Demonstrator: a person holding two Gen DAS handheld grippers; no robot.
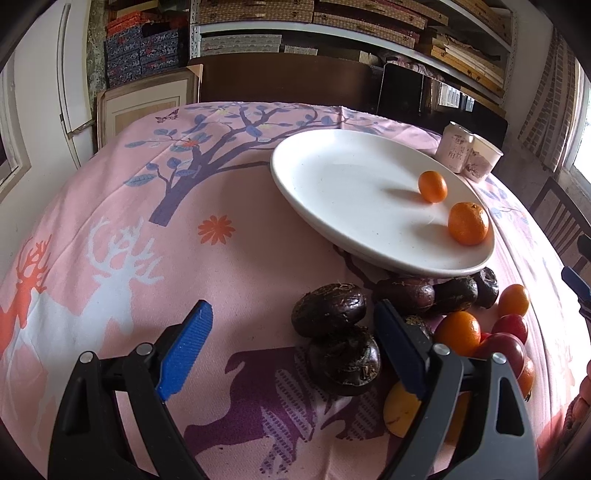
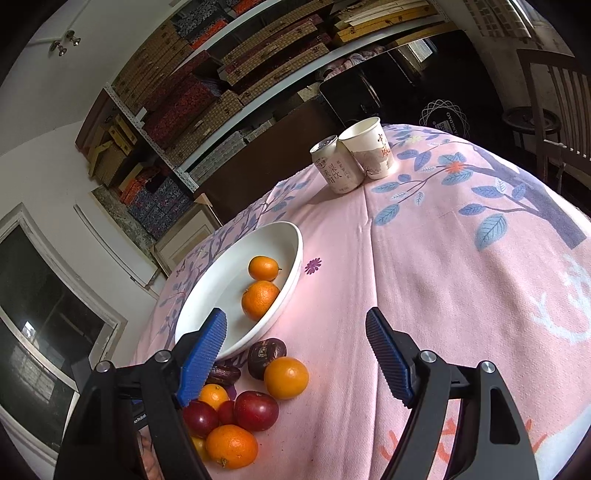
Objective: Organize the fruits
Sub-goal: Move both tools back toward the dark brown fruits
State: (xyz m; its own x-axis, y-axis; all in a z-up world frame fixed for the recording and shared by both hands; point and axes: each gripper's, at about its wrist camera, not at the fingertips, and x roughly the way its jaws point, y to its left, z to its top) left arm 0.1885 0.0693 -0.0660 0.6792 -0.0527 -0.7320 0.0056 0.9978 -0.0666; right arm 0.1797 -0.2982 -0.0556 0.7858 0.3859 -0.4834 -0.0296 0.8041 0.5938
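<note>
A white plate [image 1: 332,177] holds two small oranges [image 1: 468,223], also seen in the right wrist view [image 2: 260,299] on the plate [image 2: 207,302]. In front of it lies a pile of fruit: dark brown round fruits [image 1: 328,309], oranges [image 1: 458,332] and red fruits [image 1: 506,347]. My left gripper [image 1: 291,345] is open and empty, low over the cloth, its right finger beside the dark fruits. My right gripper [image 2: 295,356] is open and empty above the pile, with an orange [image 2: 286,377] and red fruits [image 2: 256,410] between and below its fingers.
A drink can [image 2: 336,168] and a paper cup [image 2: 371,147] stand at the table's far side. The table wears a pink cloth [image 2: 443,277] with deer and tree prints. Shelves of boxes [image 1: 332,22] and a wooden chair [image 2: 554,110] stand behind.
</note>
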